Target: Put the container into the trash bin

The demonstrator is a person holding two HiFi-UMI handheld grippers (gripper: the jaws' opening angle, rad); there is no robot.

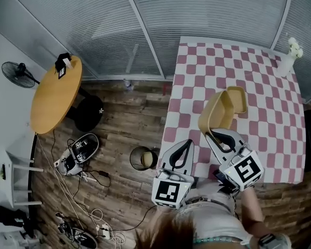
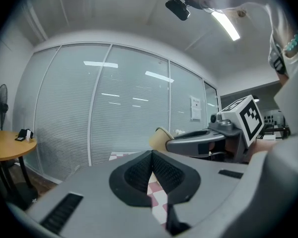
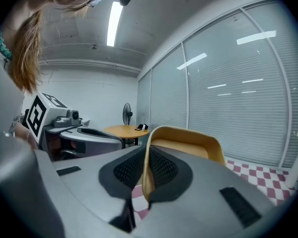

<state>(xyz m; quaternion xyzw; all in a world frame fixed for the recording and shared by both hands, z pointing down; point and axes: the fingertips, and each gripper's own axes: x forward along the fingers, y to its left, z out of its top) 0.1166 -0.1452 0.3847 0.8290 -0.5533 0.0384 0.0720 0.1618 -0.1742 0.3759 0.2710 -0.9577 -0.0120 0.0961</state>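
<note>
A tan, open clamshell container hangs tilted over the pink-and-white checkered table. My right gripper is shut on its rim. In the right gripper view the rim runs up between the pads and the container rises just ahead. My left gripper is level beside it at the table's left edge, shut with nothing between its jaws; its pads meet. From there I see the container's edge behind the right gripper. The small round trash bin stands on the wooden floor left of the table.
A round wooden table with a black stool and a fan stand at the left. Shoes and cables lie on the floor. A white vase is at the table's far corner. Glass walls with blinds close the back.
</note>
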